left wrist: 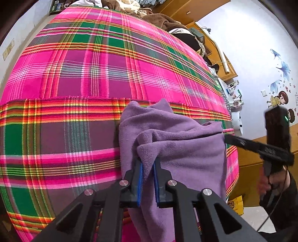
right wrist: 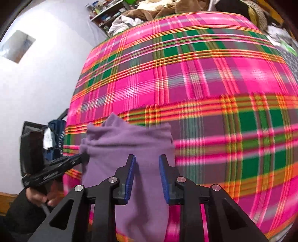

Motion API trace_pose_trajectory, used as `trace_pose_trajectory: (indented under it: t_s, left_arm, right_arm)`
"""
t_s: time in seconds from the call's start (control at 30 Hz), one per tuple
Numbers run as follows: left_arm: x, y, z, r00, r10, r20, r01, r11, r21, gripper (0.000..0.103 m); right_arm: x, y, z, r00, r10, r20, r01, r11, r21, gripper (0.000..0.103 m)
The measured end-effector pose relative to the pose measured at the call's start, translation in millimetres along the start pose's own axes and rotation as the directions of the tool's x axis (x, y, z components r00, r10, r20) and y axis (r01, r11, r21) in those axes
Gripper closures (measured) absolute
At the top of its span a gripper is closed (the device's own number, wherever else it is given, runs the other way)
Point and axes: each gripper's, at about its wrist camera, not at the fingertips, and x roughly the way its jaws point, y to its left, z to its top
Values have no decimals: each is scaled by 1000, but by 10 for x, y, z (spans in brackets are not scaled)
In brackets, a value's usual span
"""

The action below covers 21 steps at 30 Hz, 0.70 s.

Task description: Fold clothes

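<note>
While the left wrist view looks along its own fingers, the left gripper [left wrist: 148, 167] pinches a raised fold of the purple fleece garment [left wrist: 178, 141] between its blue pads [left wrist: 140, 178]. Garment sits bunched on the pink-green plaid bedspread [left wrist: 83, 74], near the bed's near edge, lower part hanging down past the fingers. Right gripper [left wrist: 226, 138] comes in from the right, tip touching the garment's right edge; from this angle cannot tell whether it grips. A hand [left wrist: 268, 183] holds its handle. Brown blankets [left wrist: 149, 14] piled at the far end of the bed, wooden furniture [left wrist: 219, 61] beside it, wall stickers [left wrist: 279, 100] further right.

Right wrist view, blurry: right gripper [right wrist: 147, 165] has its blue pads [right wrist: 130, 176] spread apart, purple garment [right wrist: 130, 145] showing in the gap, not clamped. Left gripper [right wrist: 84, 157] meets the garment's left edge, tip buried in cloth. Plaid bedspread [right wrist: 204, 74] fills the rest; shelf [right wrist: 106, 11] against the far wall.
</note>
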Motion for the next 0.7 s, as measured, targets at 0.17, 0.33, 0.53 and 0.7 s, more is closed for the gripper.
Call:
trace_pose_trajectory:
  t_s: [0.17, 0.33, 0.53, 0.7]
  left_arm:
    - [-15, 28, 1, 1000, 9, -6, -9, 1000, -1, 92]
    - [-76, -13, -2, 1000, 13, -16, -12, 1000, 25, 90]
    - [-157, -3, -41, 1000, 15, -20, -15, 1000, 28, 89]
    - [-306, -27, -114, 999, 53, -7, -52, 998, 37, 89]
  right_arm:
    - [298, -34, 207, 998, -47, -40, 46, 999, -9, 77]
    - [-21, -101, 152, 1000, -16, -3, 16, 1000, 13, 77]
    - [-345, -212, -381, 1000, 1, -28, 0, 1000, 15, 74]
    - [-188, -187, -734, 995, -25, -99, 25, 1000, 0, 75]
